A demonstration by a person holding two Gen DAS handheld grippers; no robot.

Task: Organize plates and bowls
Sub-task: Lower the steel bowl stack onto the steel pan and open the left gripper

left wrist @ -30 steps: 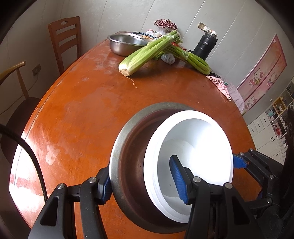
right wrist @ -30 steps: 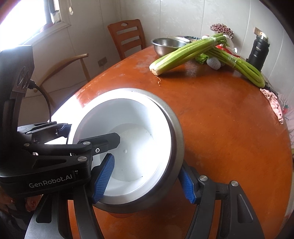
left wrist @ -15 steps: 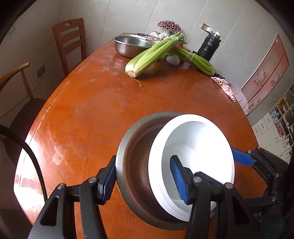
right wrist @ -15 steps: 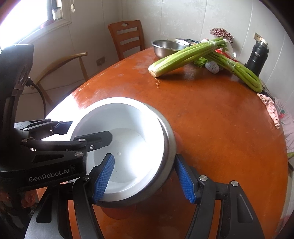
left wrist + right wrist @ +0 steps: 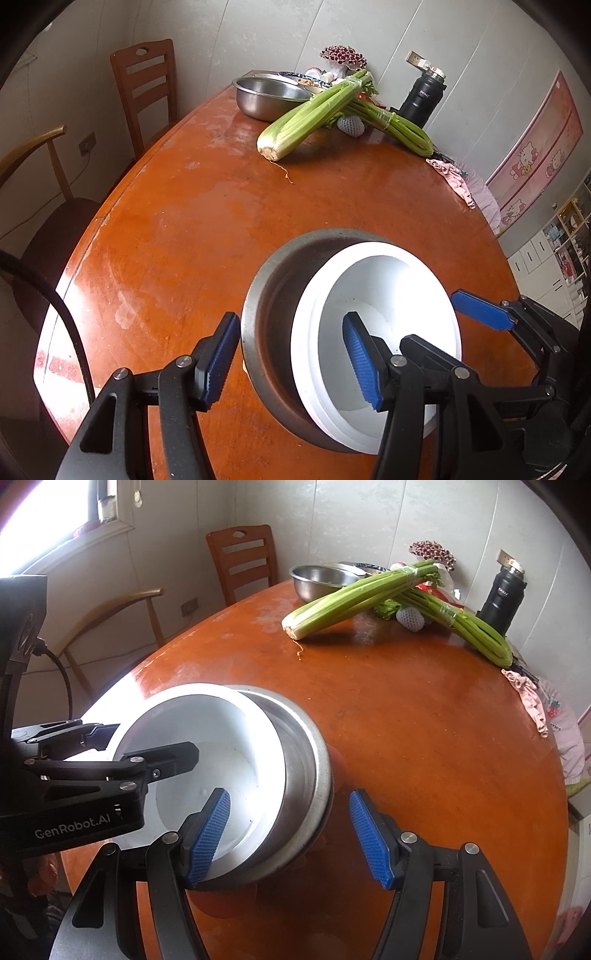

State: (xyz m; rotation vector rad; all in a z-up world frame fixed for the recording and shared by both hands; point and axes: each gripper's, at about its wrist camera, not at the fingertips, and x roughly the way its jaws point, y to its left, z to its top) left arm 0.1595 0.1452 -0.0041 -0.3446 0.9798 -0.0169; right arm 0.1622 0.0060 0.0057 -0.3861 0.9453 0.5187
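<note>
Behind the celery (image 5: 310, 112), dishes and small items beside the far steel bowl (image 5: 267, 96) are too crowded to identify. The white bowl (image 5: 384, 332) hides the steel bowl's (image 5: 273, 325) floor. The flask's (image 5: 504, 600) label is too small to read.

— How many bowls do we count?

— Three: one white bowl (image 5: 384, 295) nested in a steel bowl (image 5: 273, 295), and another steel basin (image 5: 266, 98) at the far end of the surface (image 5: 184, 229).

— And the greens?

— We see two celery bundles: one thick (image 5: 314, 110), one thin (image 5: 399, 127).

— Anything else?

— One black flask (image 5: 423, 98), two chairs: one slatted (image 5: 146, 85), one curved-armed (image 5: 37, 173). And two tools, the left (image 5: 291, 363) and the right (image 5: 290, 838).
</note>
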